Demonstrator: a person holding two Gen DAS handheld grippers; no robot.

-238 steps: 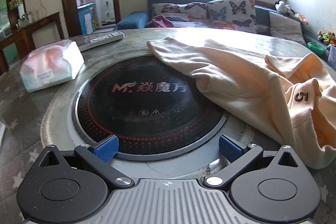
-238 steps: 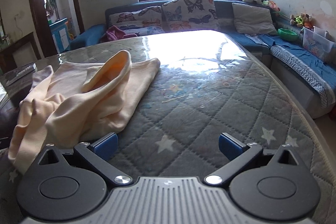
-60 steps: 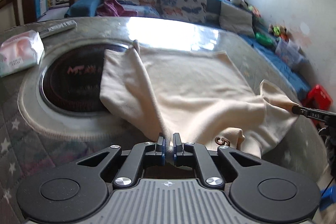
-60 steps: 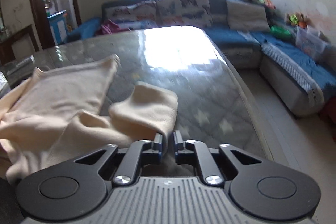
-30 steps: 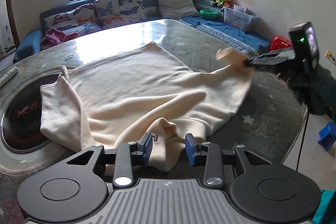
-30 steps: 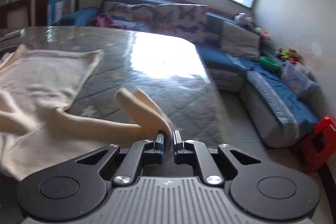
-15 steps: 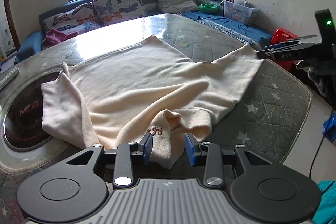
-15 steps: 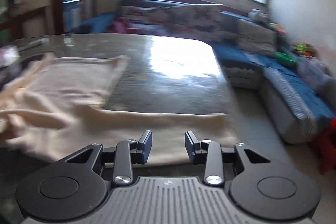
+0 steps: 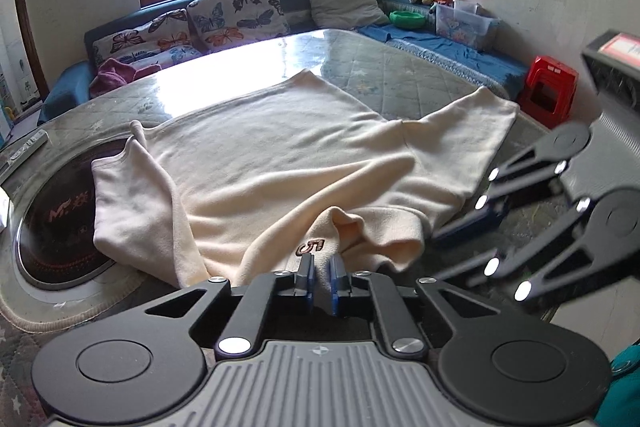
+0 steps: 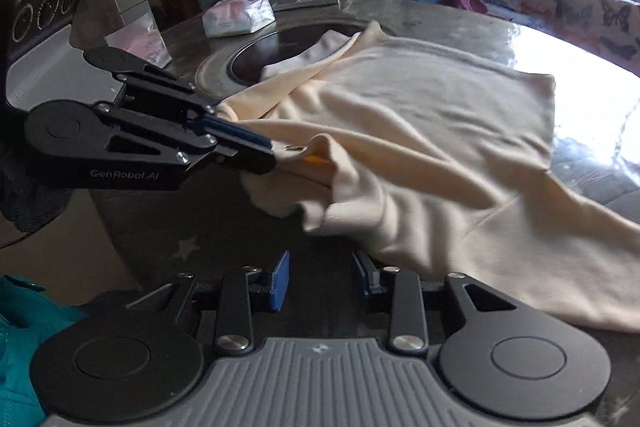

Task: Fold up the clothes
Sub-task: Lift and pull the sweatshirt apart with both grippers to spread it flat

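Shirt (image 9: 280, 155), cream, lies spread on the table (image 9: 400, 67), its bunched near edge pinched in the left gripper (image 9: 321, 277), while the right gripper (image 10: 320, 277), jaws apart and seemingly empty, must next grip that edge alongside.

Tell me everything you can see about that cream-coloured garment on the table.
The cream garment looks like soft fleecy knit. It lies mostly spread flat on the table, rumpled along its near edge, with a brown "5" stitched there. One sleeve reaches right; the other side drapes over the round black cooktop. The left gripper pinches its near edge; the right gripper is open beside it, not touching.
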